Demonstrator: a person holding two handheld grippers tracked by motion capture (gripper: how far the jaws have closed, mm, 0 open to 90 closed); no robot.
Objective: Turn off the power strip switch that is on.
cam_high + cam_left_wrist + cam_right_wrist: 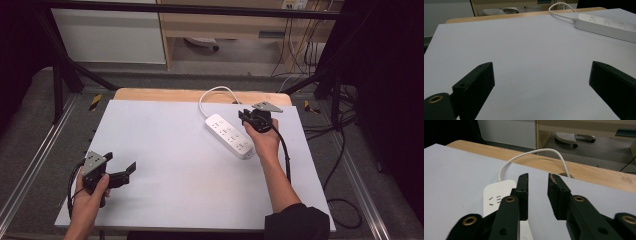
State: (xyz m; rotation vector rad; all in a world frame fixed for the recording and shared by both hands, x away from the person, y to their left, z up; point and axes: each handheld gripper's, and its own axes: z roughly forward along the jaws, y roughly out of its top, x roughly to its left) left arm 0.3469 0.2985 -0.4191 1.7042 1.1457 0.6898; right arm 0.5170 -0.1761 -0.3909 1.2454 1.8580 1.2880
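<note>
Right gripper point(246, 118) beside the white plastic power strip point(229, 135), left gripper point(131, 170) well apart from it.

The long white plastic power strip lies flat and slantwise on the pale grey sheet point(190, 170); the right gripper sits just beside the strip's far end, on its right, with the jaws drawn close, a narrow gap between them and nothing in it, pads point(523, 192) off the strip. The strip's white round cable point(531, 155) loops from that end toward the wooden table edge point(165, 95) beyond it. The left gripper rests on the sheet far to the near left of the strip, jaws spread wide and empty. Behind the strip stand a black metal frame point(190, 9) and pale wooden furniture point(220, 25) on a grey floor.
</note>
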